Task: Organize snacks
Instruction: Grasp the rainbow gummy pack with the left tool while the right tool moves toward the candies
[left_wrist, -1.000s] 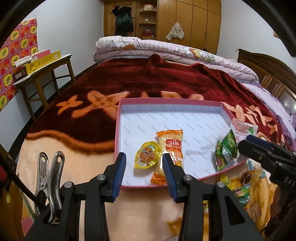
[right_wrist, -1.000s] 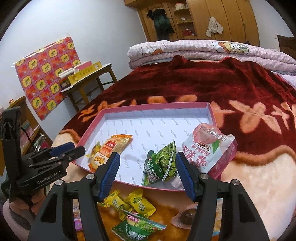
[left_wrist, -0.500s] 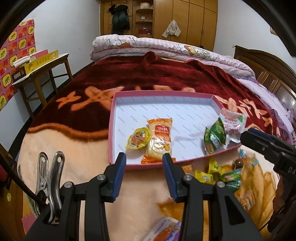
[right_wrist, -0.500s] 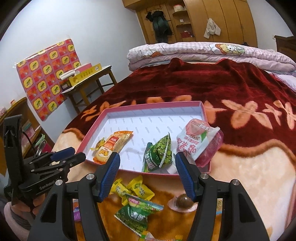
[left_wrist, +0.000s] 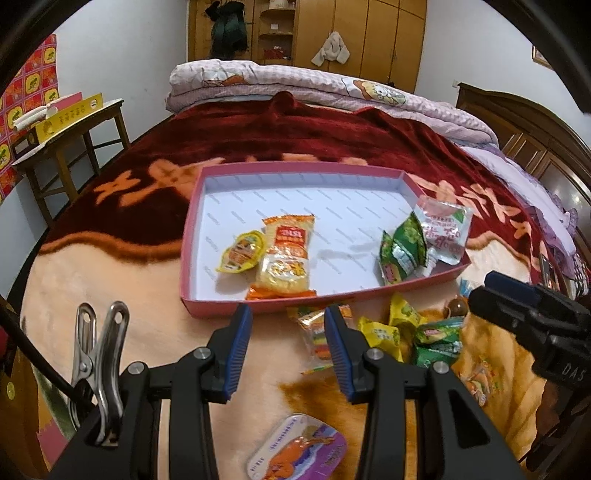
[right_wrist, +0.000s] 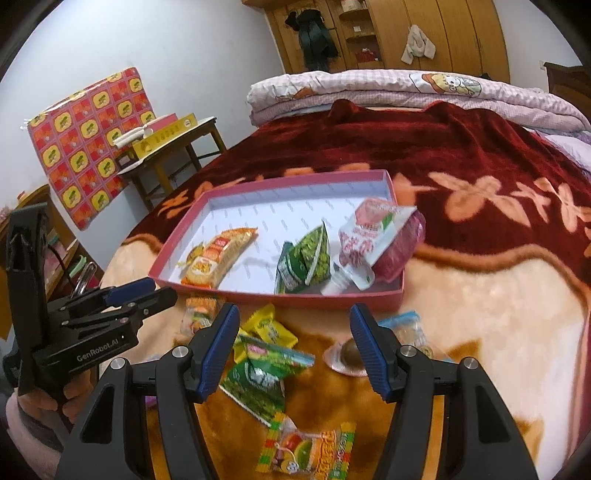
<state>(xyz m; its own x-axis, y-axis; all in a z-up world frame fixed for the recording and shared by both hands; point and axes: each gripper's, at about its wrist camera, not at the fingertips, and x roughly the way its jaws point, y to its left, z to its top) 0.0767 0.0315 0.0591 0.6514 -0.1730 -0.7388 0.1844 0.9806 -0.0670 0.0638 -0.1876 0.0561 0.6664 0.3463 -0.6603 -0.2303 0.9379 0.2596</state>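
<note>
Snacks are split between the pink tray (left_wrist: 192, 229) and the blanket (right_wrist: 498, 314) it sits on. Inside the tray I've got an orange cracker pack (left_wrist: 286, 258) and a little yellow jelly cup (left_wrist: 242, 251) touching it toward the left edge, then a green packet (right_wrist: 304, 258) and a pink-and-white pouch (right_wrist: 364, 247) leaning over the right wall near the front right corner. Loose stuff sits on the blanket just off the tray's front edge: yellow candies (right_wrist: 267, 326), a green bag (right_wrist: 262, 376), a round brown candy (right_wrist: 351, 352) and a fruit-print wrapper (right_wrist: 310, 450) closest to me. A purple-edged tin (left_wrist: 297, 450) lies right under the left tool.

My left gripper (left_wrist: 288, 332) hovers over the blanket by the tray's front edge, jaws spread, nothing in them. My right gripper (right_wrist: 293, 332) is spread wide too, above the loose pile, also holding nothing
</note>
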